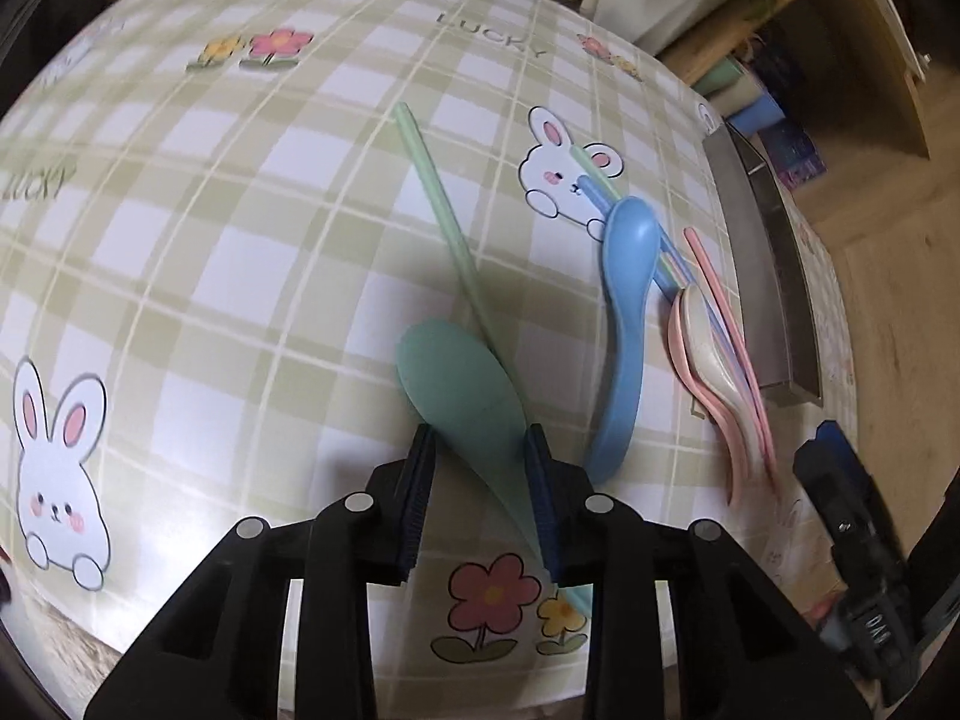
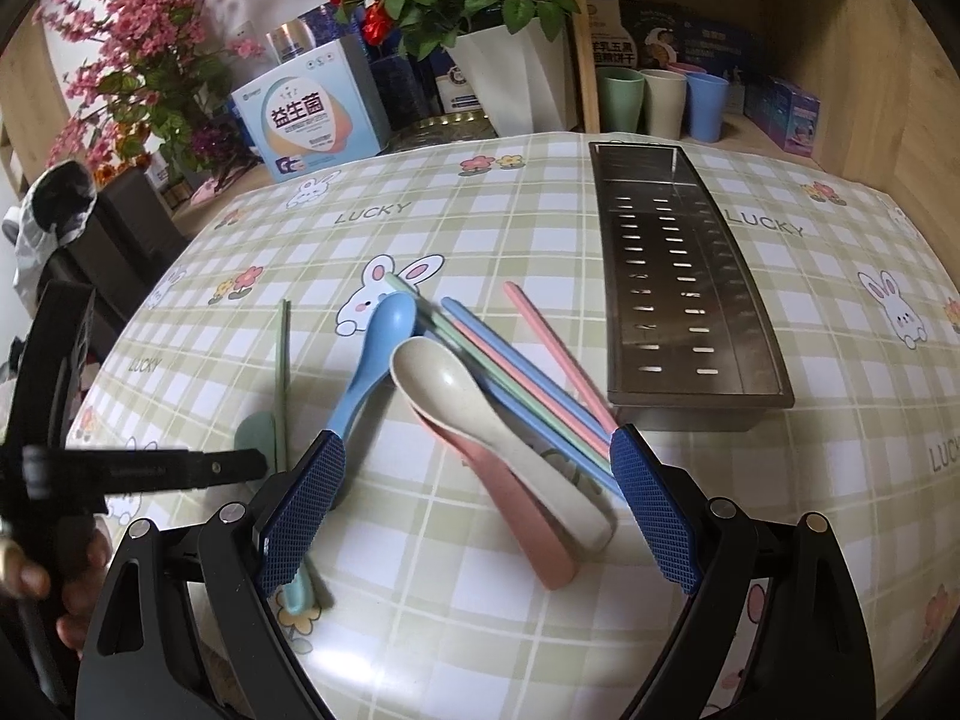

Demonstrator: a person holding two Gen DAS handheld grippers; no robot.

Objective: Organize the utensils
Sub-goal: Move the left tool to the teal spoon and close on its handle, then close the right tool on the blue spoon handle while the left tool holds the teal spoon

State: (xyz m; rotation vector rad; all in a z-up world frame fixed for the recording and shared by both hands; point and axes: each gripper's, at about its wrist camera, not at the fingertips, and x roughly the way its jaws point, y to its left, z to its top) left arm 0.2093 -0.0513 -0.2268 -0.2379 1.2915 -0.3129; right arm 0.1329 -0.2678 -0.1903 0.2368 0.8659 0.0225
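My left gripper has its jaws on both sides of a green spoon lying on the checked tablecloth, with a green chopstick beside it; the spoon's handle runs back between the fingers. A blue spoon lies to its right. My right gripper is open over a beige spoon stacked on a pink spoon, next to several blue, green and pink chopsticks. The steel utensil tray stands empty at the right.
The left gripper's body reaches in at the left of the right wrist view. Flower pots, boxes and cups stand beyond the table's far edge. The table edge and wooden floor are to the right.
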